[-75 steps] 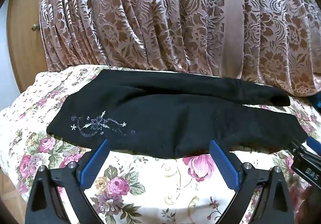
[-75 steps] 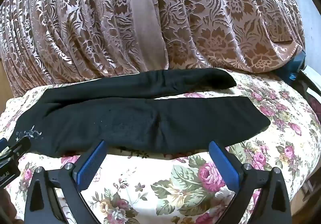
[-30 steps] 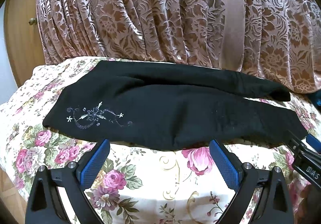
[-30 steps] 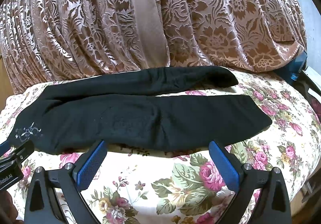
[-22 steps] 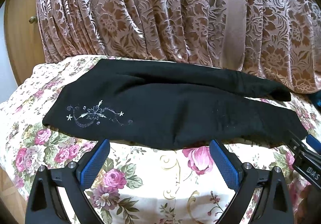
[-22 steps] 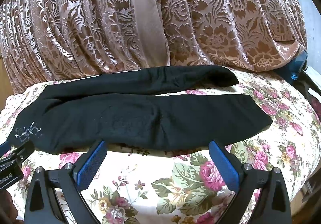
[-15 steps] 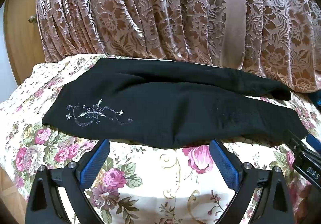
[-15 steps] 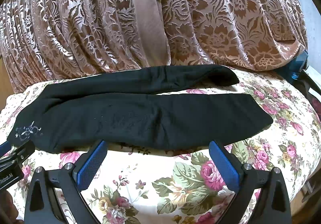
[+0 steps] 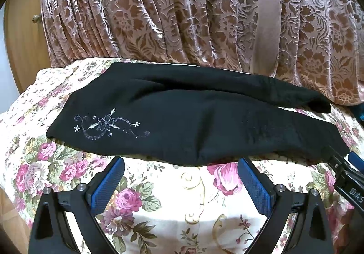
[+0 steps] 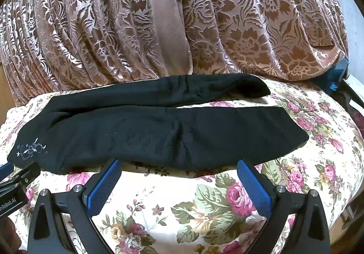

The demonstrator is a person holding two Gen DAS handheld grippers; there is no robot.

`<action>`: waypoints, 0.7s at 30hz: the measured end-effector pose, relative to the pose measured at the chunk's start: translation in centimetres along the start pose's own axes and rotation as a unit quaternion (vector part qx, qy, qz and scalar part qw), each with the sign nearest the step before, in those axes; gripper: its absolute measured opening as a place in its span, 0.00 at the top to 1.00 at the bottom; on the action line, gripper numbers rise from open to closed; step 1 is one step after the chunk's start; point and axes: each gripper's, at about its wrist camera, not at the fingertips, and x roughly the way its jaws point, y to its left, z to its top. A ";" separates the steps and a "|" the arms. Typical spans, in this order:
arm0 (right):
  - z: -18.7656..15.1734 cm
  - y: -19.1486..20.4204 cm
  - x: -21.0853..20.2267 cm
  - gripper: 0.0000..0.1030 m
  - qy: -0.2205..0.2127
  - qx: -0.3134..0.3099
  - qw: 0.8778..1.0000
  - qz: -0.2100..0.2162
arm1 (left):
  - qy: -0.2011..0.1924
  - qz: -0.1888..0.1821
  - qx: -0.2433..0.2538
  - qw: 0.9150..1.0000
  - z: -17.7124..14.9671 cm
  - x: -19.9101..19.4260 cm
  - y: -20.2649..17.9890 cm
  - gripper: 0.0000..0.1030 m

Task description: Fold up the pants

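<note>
Black pants lie stretched left to right on a floral bedspread, waist at the left with pale embroidery, both legs running right. In the right wrist view the same pants show the far leg angled slightly away from the near one. My left gripper stands open just short of the pants' near edge, nothing between its blue pads. My right gripper is open too, hovering at the near edge of the near leg. Each gripper's tip shows at the other view's side edge.
A brown and pink patterned curtain hangs right behind the bed. A wooden door with a knob stands at the far left. A dark blue object sits at the bed's far right corner. The bedspread drops off at both sides.
Both views have crept slightly forward, so the pants sit a little closer to the open fingers. The pants have not moved.
</note>
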 end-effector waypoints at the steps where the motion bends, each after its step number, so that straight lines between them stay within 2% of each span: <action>1: 0.0 -0.1 0.0 0.00 -0.001 0.001 1.000 0.001 | 0.001 0.001 0.000 1.000 0.0 0.0 0.0 0.03; 14: 0.1 -0.3 0.2 0.00 0.003 0.008 1.000 0.004 | 0.030 -0.021 -0.004 0.999 -0.2 1.2 0.3 0.03; 17: 0.3 -0.7 0.5 0.00 -0.002 0.016 0.999 0.033 | 0.053 -0.050 -0.014 0.997 -0.3 2.0 0.9 0.03; 21: 0.2 -1.2 1.1 0.00 -0.014 0.018 0.998 0.066 | 0.071 -0.107 -0.065 0.990 -0.7 2.8 2.6 0.03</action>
